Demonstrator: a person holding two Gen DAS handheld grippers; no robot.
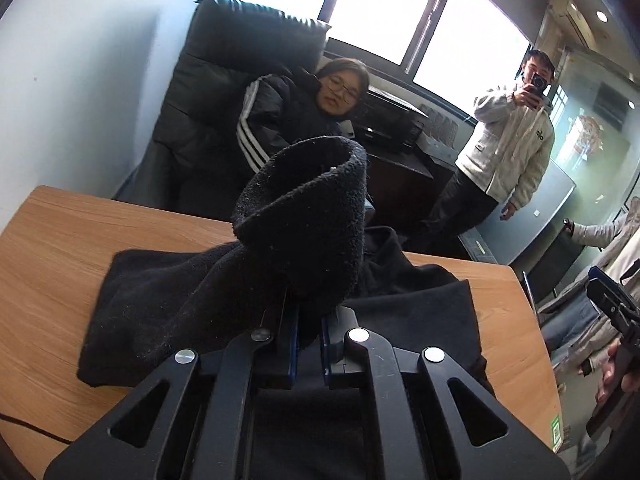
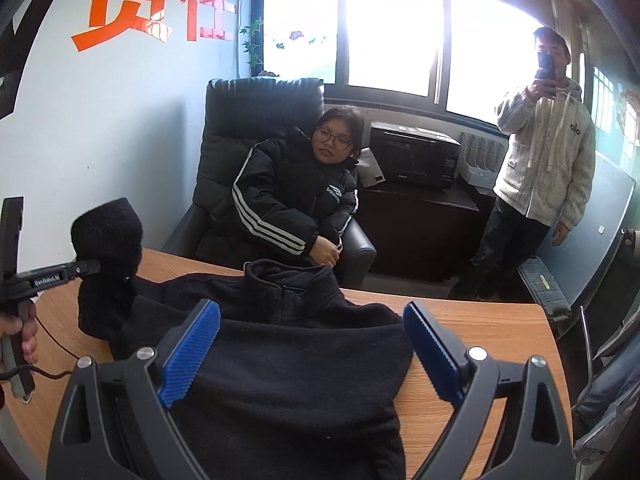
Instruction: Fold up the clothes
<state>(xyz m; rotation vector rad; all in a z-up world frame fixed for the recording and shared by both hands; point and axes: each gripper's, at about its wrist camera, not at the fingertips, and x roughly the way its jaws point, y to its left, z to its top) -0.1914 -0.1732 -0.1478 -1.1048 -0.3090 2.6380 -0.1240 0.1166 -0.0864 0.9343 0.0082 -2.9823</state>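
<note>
Folding black fleece jacket [image 2: 280,344], spread on desk [image 2: 480,328] at frame centre. My left tongs [image 1: 308,332] clenched on sleeve cuff [image 1: 304,208], lifted above desk. Judged step: sleeve fold; next calls for carrying cuff inward over body. My right tongs [image 2: 312,344] spread wide, holding nothing, above jacket body.

Strong daylight pours through the windows [image 2: 396,36] at the back, blown out to white with glare spilling over the frames. The black garment [image 2: 280,360] loses detail in shadow. Both fisheye views bend heavily at the edges, with dark, blurred vignetted corners.
</note>
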